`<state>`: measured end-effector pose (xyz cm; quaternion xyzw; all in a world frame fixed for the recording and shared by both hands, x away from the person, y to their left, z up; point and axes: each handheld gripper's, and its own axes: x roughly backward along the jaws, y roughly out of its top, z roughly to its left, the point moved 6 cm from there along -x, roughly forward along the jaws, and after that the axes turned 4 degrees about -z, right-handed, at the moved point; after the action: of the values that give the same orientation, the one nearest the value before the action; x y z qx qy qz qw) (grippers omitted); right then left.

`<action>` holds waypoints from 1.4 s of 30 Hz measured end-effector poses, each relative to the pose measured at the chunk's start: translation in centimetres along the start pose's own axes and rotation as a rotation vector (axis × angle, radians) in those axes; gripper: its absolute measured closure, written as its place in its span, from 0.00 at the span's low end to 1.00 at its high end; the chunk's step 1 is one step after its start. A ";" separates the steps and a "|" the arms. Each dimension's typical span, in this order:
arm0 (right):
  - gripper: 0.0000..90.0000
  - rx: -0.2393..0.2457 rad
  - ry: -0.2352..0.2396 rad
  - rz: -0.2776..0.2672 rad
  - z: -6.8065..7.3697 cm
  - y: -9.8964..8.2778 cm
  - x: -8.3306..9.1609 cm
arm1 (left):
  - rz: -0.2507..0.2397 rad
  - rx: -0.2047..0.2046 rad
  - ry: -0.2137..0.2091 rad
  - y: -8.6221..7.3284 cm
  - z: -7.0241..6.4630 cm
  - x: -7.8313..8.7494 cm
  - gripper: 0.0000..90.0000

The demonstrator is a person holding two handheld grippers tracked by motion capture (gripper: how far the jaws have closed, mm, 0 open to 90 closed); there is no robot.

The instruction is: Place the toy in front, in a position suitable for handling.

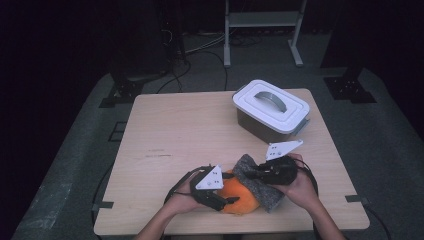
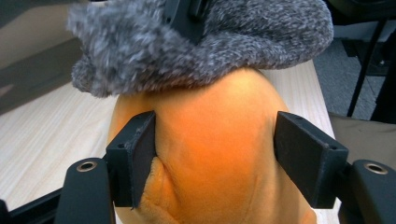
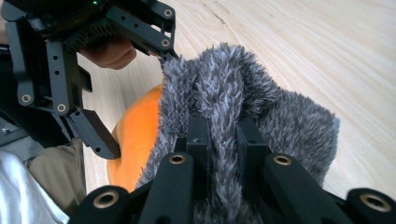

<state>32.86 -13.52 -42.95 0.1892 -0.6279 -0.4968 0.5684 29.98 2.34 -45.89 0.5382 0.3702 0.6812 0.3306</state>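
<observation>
While the wooden table [image 1: 165,135] took up most of the high view, a white-lidded box [image 1: 270,110] with a grey handle stood shut near its far right corner, well apart from the hands. Near the front edge lay an orange plush toy [image 1: 239,198], with a fuzzy grey sock [image 1: 255,181] draped over its upper end and touching it. The left gripper [image 1: 226,200] came at the toy from the left; in its own view the jaws stood about half open, both pads pressed into the soft orange sides so that the plush bulged between them. The right gripper [image 1: 254,174] had its jaws nearly closed, pinching a fold of the sock's grey pile between them, just beside the left gripper.
</observation>
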 end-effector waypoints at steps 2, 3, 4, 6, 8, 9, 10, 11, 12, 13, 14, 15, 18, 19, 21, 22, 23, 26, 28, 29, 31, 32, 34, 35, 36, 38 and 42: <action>0.87 -0.014 0.002 -0.002 -0.3 -0.2 0.2 | 0.002 0.000 0.000 0.0 0.0 0.0 0.34; 0.87 -0.020 -0.004 0.001 -0.5 -0.3 0.3 | 0.002 0.000 0.001 0.0 0.0 0.0 0.35; 0.87 -0.030 -0.006 0.001 -0.7 -0.5 0.5 | 0.001 0.001 0.000 0.0 0.0 0.0 0.35; 0.87 -0.051 -0.010 0.003 -1.1 -1.0 0.8 | -0.002 0.004 -0.001 -0.1 0.0 0.1 0.35; 0.87 -0.065 -0.020 0.008 -1.5 -1.6 1.2 | -0.003 0.010 -0.005 -0.2 0.0 0.2 0.35; 0.87 -0.076 -0.024 0.010 -1.8 -2.0 1.4 | -0.001 0.010 -0.005 -0.3 0.0 0.2 0.35; 0.87 -0.082 -0.024 0.013 -2.0 -2.2 1.6 | -0.001 0.014 -0.005 -0.3 0.0 0.3 0.35; 0.87 -0.096 -0.027 0.020 -2.2 -2.6 1.8 | -0.004 0.018 -0.006 -0.3 0.1 0.3 0.35; 0.87 -0.106 -0.027 0.022 -2.3 -2.8 1.9 | -0.004 0.019 -0.007 -0.4 0.1 0.3 0.35; 0.87 -0.118 -0.025 0.026 -2.4 -3.0 2.0 | -0.002 0.019 -0.007 -0.4 0.1 0.3 0.35; 0.87 -0.127 -0.021 0.029 -2.6 -3.2 2.1 | -0.003 0.019 -0.008 -0.4 0.2 0.3 0.35; 0.87 -0.135 -0.021 0.033 -2.8 -3.4 2.2 | -0.005 0.022 -0.008 -0.5 0.2 0.4 0.35; 0.87 -0.153 -0.028 0.050 -3.1 -4.0 2.5 | -0.003 0.032 -0.009 -0.6 0.4 0.4 0.35; 0.87 -0.152 -0.029 0.046 -3.1 -3.9 2.6 | -0.003 0.035 -0.008 -0.6 0.4 0.4 0.35; 0.87 -0.140 -0.024 0.027 -2.8 -3.5 2.8 | -0.009 0.041 -0.007 -0.6 0.5 0.3 0.35; 0.87 -0.135 -0.020 0.018 -2.5 -3.2 2.9 | -0.010 0.044 -0.007 -0.6 0.6 0.3 0.35; 0.87 -0.129 -0.012 0.011 -2.3 -3.0 2.9 | -0.006 0.046 -0.005 -0.6 0.7 0.3 0.35; 0.87 -0.096 0.013 -0.017 -1.1 -1.8 2.6 | -0.014 0.056 -0.007 -0.6 0.7 0.2 0.35; 0.87 -0.069 0.010 -0.007 -0.6 -1.6 2.3 | -0.011 0.062 -0.007 -0.7 0.8 0.2 0.35; 0.87 -0.061 0.005 0.005 -0.6 -1.7 2.1 | -0.014 0.068 -0.006 -0.7 0.8 0.3 0.35; 0.87 -0.078 0.014 0.007 -0.9 -2.0 1.8 | -0.017 0.073 -0.004 -0.8 0.9 0.3 0.35; 0.87 -0.091 0.014 0.007 -1.1 -2.3 1.9 | -0.016 0.076 -0.004 -0.9 1.0 0.3 0.35; 0.87 -0.112 0.005 0.013 -1.8 -2.8 2.1 | -0.015 0.088 -0.003 -1.0 1.2 0.4 0.35; 0.87 -0.125 -0.002 0.017 -2.1 -3.1 2.2 | -0.018 0.093 -0.004 -1.1 1.2 0.4 0.35; 0.87 -0.134 -0.004 0.021 -2.4 -3.5 2.3 | -0.019 0.100 -0.002 -1.1 1.3 0.5 0.35; 0.87 -0.156 -0.006 0.033 -2.6 -3.9 2.5 | -0.016 0.100 -0.003 -1.2 1.4 0.5 0.35; 0.87 -0.122 -0.015 0.022 -2.0 -3.1 2.9 | -0.020 0.110 0.009 -1.2 1.6 0.3 0.35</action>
<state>32.83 -18.01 -44.34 0.1435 -0.6027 -0.5294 0.5796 31.56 3.45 -46.49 0.5486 0.4138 0.6590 0.3057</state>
